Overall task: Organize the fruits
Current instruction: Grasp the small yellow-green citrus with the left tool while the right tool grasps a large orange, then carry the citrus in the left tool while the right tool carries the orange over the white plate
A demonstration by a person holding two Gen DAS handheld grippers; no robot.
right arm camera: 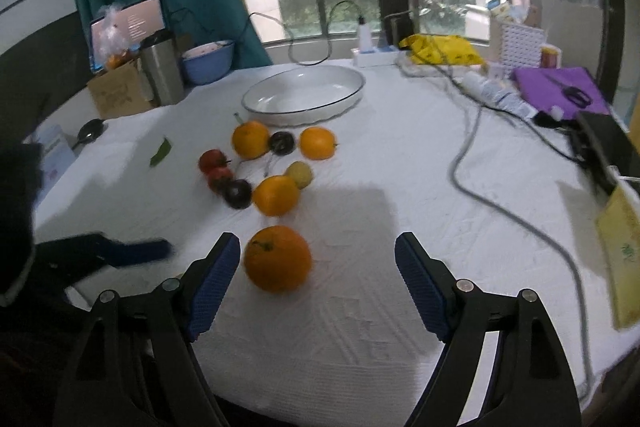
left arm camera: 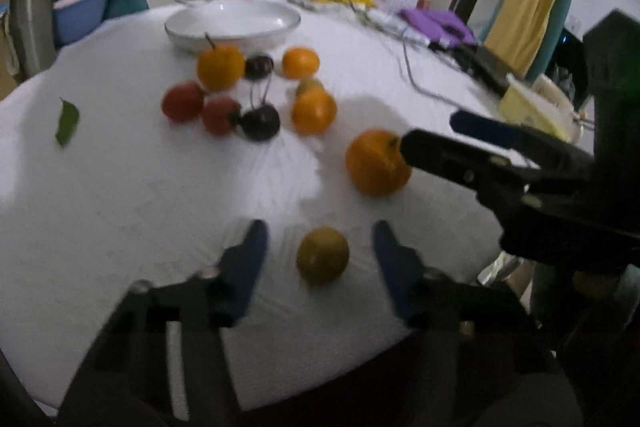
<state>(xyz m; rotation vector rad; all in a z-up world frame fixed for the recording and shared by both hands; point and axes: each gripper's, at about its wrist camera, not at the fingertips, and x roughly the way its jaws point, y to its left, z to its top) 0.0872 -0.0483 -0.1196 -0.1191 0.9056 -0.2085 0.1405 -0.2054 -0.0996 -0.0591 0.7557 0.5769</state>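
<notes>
Several fruits lie on a white tablecloth in front of a white oval dish (left arm camera: 234,21) (right arm camera: 304,93). My left gripper (left arm camera: 320,243) is open, its blue pads on either side of a small yellow-green fruit (left arm camera: 322,255) without touching it. My right gripper (right arm camera: 318,259) is open around a large orange (right arm camera: 278,259) (left arm camera: 377,163), which lies close to its left pad; it shows in the left wrist view (left arm camera: 432,135) beside that orange. Farther off lie more oranges (right arm camera: 276,201), two red fruits (right arm camera: 212,161) and two dark plums (right arm camera: 238,193).
A green leaf (left arm camera: 67,121) lies at the left. A grey cable (right arm camera: 472,163) crosses the right side. A steel flask (right arm camera: 162,69), a blue bowl (right arm camera: 208,61), a yellow bag (right arm camera: 444,51) and purple cloth (right arm camera: 556,91) stand along the far edge.
</notes>
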